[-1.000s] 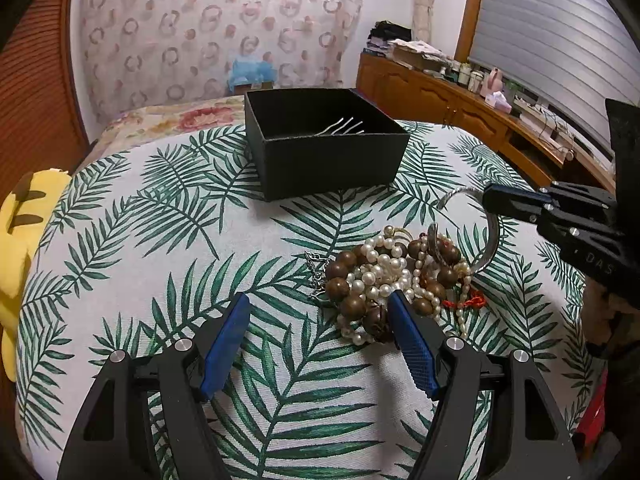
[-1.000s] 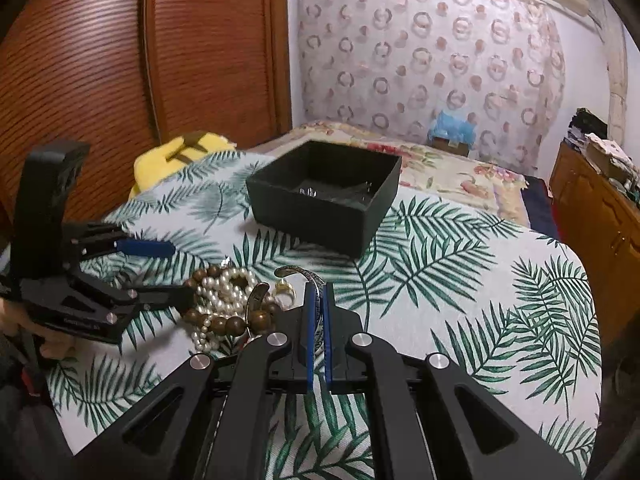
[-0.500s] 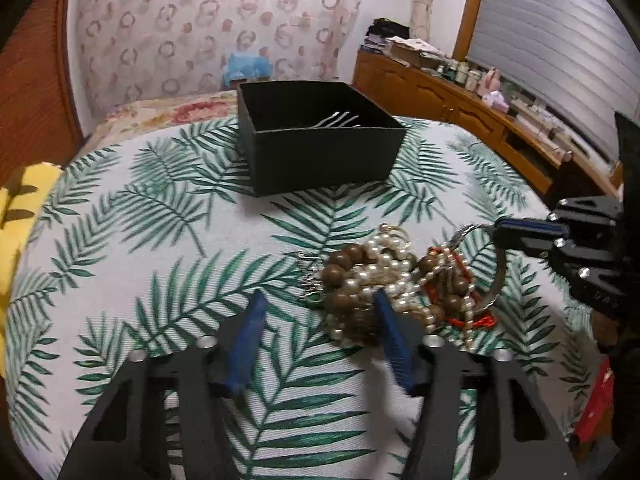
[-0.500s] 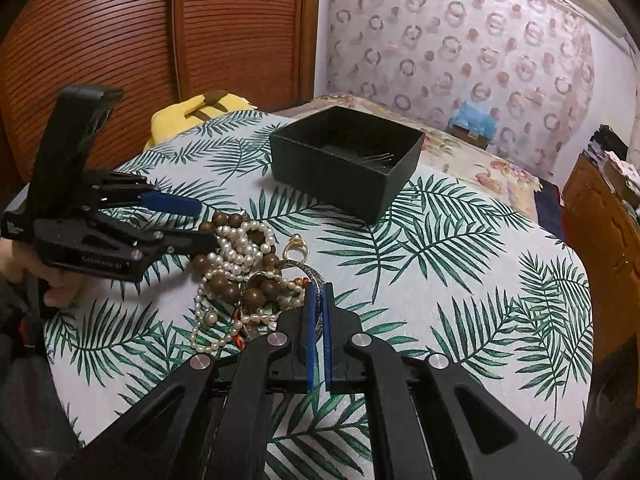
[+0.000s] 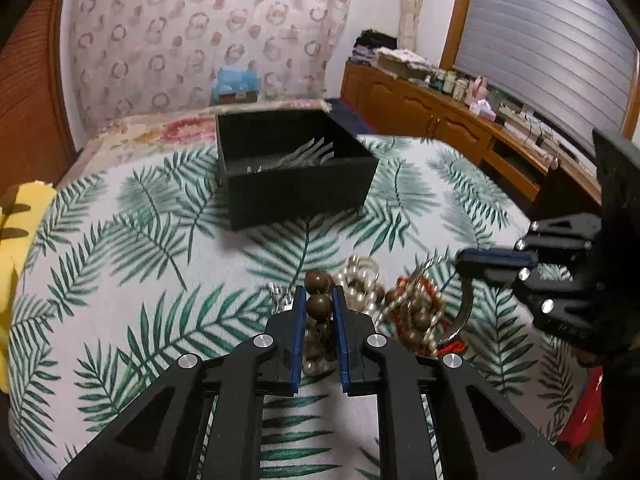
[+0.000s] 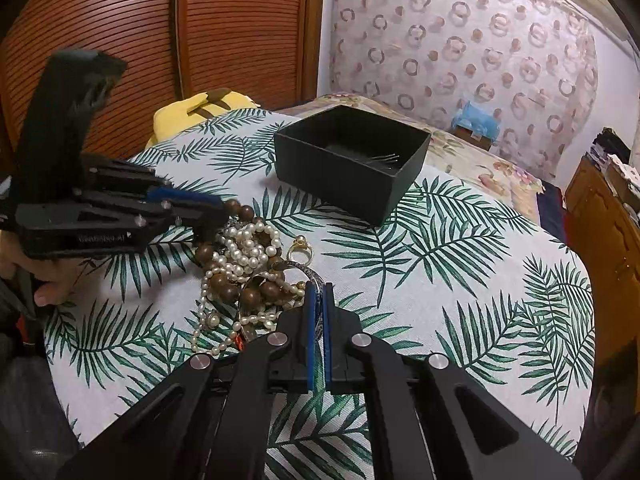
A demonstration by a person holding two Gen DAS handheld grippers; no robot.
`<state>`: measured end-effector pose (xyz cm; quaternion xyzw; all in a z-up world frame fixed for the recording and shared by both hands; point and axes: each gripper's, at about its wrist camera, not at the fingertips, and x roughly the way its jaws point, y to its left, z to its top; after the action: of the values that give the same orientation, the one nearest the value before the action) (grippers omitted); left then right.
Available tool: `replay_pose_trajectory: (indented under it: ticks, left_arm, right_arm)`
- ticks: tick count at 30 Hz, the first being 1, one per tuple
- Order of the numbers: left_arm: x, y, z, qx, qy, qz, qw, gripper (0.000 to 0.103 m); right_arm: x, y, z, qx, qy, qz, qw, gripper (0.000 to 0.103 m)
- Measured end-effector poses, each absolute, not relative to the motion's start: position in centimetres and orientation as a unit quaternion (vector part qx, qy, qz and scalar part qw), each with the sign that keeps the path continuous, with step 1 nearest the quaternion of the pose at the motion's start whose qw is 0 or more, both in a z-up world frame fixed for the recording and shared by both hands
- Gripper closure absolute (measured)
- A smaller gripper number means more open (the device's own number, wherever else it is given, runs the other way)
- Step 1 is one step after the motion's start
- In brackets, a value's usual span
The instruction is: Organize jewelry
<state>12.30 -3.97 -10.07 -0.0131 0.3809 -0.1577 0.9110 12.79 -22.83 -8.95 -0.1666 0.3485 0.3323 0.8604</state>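
A tangle of jewelry lies on the palm-leaf tablecloth: a brown wooden bead bracelet (image 5: 319, 305), pearl strands (image 6: 244, 248), a gold ring (image 6: 300, 246) and a red cord (image 5: 432, 304). My left gripper (image 5: 319, 294) reaches into the pile's left side, its jaws closing with one brown bead filling the gap between the blue pads. The right wrist view shows it from the side (image 6: 218, 208). My right gripper (image 6: 318, 292) is shut on a silver bangle (image 5: 466, 308) at the pile's right edge. The black box (image 5: 296, 196) stands beyond the pile, with silver pins (image 5: 304, 156) inside.
A yellow cushion (image 5: 16, 232) lies off the table's left edge. A floral bed (image 6: 480, 168) sits behind the box, slatted wooden doors (image 6: 120, 40) to the left, a cluttered wooden sideboard (image 5: 440, 120) to the right. A hand (image 6: 48, 280) holds the left gripper.
The left jaws have narrowed from wide open to a close gap around the brown beads, and the gripper has pushed forward into the pile. The right gripper has stayed shut on the bangle.
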Motion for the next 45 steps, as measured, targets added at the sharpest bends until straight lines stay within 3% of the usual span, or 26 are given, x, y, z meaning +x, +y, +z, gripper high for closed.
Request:
replay_pose_trajectory:
  ticks: [27, 45]
  left_arm:
    - [12.3, -3.5, -3.7, -0.03, 0.295, -0.163, 0.941, 0.091]
    - [12.1, -3.5, -4.4, -0.006, 0.282, -0.126, 0.951, 0.091]
  right_arm:
    - [11.6, -22.5, -7.3, -0.166, 0.329, 0.343, 0.864, 0.099]
    - [10.6, -21.6, -7.7, -0.16, 0.327, 0.331, 0.871, 0.103]
